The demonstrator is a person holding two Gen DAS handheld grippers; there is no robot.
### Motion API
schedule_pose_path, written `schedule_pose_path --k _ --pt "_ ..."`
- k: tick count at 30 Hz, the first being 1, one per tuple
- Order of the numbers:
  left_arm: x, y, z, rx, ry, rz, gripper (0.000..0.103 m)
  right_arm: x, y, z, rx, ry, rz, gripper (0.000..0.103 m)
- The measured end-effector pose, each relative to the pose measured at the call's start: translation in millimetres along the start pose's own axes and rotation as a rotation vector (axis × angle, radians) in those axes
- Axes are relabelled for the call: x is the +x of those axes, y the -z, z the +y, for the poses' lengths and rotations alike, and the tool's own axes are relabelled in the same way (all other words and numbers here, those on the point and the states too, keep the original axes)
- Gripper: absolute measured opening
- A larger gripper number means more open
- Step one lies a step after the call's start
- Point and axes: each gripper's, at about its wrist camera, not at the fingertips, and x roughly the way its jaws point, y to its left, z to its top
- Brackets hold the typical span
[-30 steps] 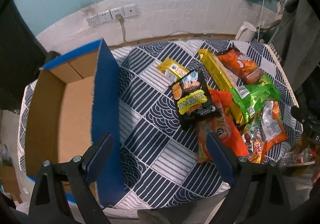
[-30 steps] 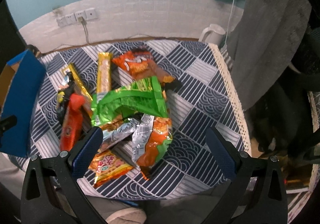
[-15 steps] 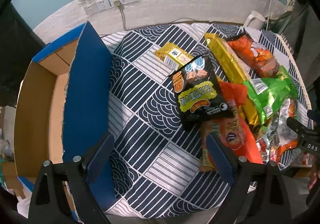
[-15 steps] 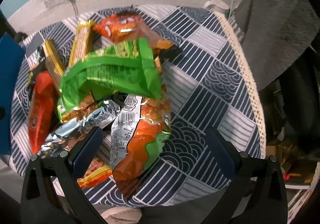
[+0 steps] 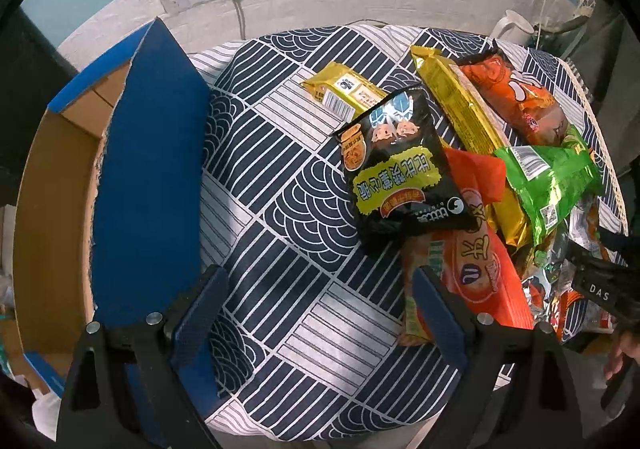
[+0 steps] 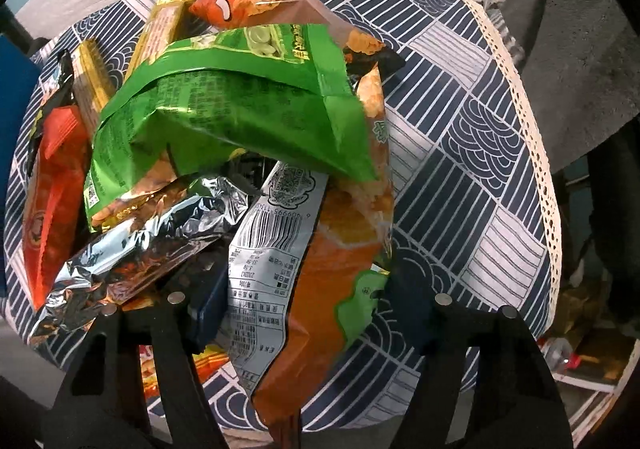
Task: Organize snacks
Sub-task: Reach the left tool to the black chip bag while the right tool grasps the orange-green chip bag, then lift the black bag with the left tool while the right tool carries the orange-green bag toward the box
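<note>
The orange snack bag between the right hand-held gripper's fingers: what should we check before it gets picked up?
1. Orange snack bag between the right hand-held gripper fingers: ok. Its jaws have just been closing around it.
2. Pads pressing firmly on the bag: cannot tell.
3. Bag free to lift: not ok. The green bag lies across its top end and the crumpled silver wrapper leans beside it.
4. Cardboard box open for snacks: ok.
5. Left hand-held gripper out of the way: ok. It is open over bare tablecloth, holding nothing.
</note>
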Motion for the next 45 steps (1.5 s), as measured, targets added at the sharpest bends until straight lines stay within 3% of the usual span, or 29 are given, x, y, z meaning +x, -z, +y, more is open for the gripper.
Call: schedule_pose_path --k 5,10,21,26,28,37,39,40,43,45 --pt "1 -11 1 -0.026 0.02 0.002 0.094 -7 0 -8 0.026 -0.022 -0.015 0.05" --pt "4 -25 2 -0.066 0.028 0.002 0.094 -20 2 -21 0.058 -0.009 -0.046 0.044" --pt "28 -47 1 -0.146 0.062 0.002 0.094 -50 1 -40 0.065 0.07 -0.14 0.044" --pt "41 -55 -3 -0.17 0.082 0.011 0.094 -53 -6 -39 0.057 0.052 -0.159 0.044" --pt "46 -59 -4 -0.201 0.09 0.051 0.094 -51 -7 -38 0.051 0.051 -0.157 0.044" --pt "73 -62 -9 -0.201 0.141 0.11 0.094 -47 -10 -44 0.072 0.026 -0.151 0.044" --pt "77 -61 -8 -0.207 0.157 0.118 0.086 -48 -11 -44 0.071 0.021 -0.152 0.044" --pt "80 -61 -7 -0.209 0.167 0.128 0.076 -48 -11 -44 0.071 0.019 -0.153 0.044" --pt "80 -60 -5 -0.212 0.179 0.129 0.067 -49 -11 -43 0.071 0.016 -0.155 0.044" --pt "78 -60 -5 -0.205 0.167 0.141 0.067 -49 -11 -44 0.074 0.014 -0.155 0.044"
